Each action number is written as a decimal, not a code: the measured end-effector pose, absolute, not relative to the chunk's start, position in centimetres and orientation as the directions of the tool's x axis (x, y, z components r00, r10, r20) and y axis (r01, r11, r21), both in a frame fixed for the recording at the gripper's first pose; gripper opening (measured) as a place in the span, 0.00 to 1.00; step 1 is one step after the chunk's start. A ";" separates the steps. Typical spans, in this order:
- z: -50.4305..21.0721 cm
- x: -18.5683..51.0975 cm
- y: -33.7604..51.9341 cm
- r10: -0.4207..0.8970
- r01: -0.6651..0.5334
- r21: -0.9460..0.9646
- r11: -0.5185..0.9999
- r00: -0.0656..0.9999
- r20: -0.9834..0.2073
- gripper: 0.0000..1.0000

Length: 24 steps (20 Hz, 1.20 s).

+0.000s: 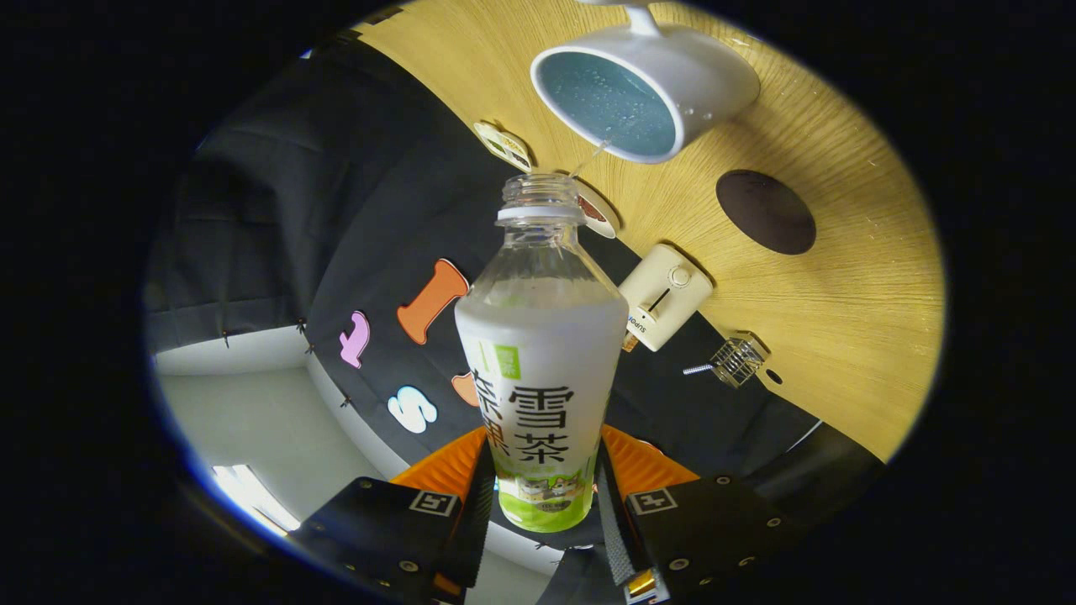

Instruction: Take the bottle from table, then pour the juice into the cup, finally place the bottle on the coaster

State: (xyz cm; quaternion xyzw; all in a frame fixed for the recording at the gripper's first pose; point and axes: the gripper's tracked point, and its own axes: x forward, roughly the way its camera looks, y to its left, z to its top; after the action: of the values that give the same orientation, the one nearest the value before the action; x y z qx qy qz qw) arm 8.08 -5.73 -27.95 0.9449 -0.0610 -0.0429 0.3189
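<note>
My claw is clamped on the bottle, one finger pressing each side of its lower labelled part. The bottle runs straight ahead from between my fingers, cap off, its open mouth pointing at the cup. The view is rolled, so the counter reads as tipped; bottle is tilted relative to it. Pale cloudy juice fills the bottle's lower body up to the shoulder; neck section is clear. A thin stream leaves the mouth and reaches the cup's rim. The cup is white with a blue inside, handle on its far side; droplets or bubbles show inside.

Beyond and beside the cup, a dark round coaster lies flat on the wooden counter, well apart from the bottle. Near the counter's edge: a cream-coloured box-like device, a small wire basket, and two small printed cards.
</note>
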 end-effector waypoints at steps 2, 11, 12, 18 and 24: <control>-27.8 8.0 -5.7 -0.139 -0.082 0.616 -0.783 0.989 -0.045 0.59; -31.6 8.8 -3.6 0.010 0.203 0.903 -0.379 0.977 -0.215 0.59; -32.1 8.6 -3.5 0.017 0.221 0.924 -0.311 0.974 -0.227 0.59; -31.9 9.2 -3.8 0.031 0.226 0.960 0.165 0.972 -0.235 0.59; -32.2 11.9 -2.2 0.063 0.146 0.755 0.639 0.969 -0.240 0.59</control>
State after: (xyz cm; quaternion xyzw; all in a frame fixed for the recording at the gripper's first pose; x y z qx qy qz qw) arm 11.94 -2.22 -32.19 0.4244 0.1230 -0.0232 0.8968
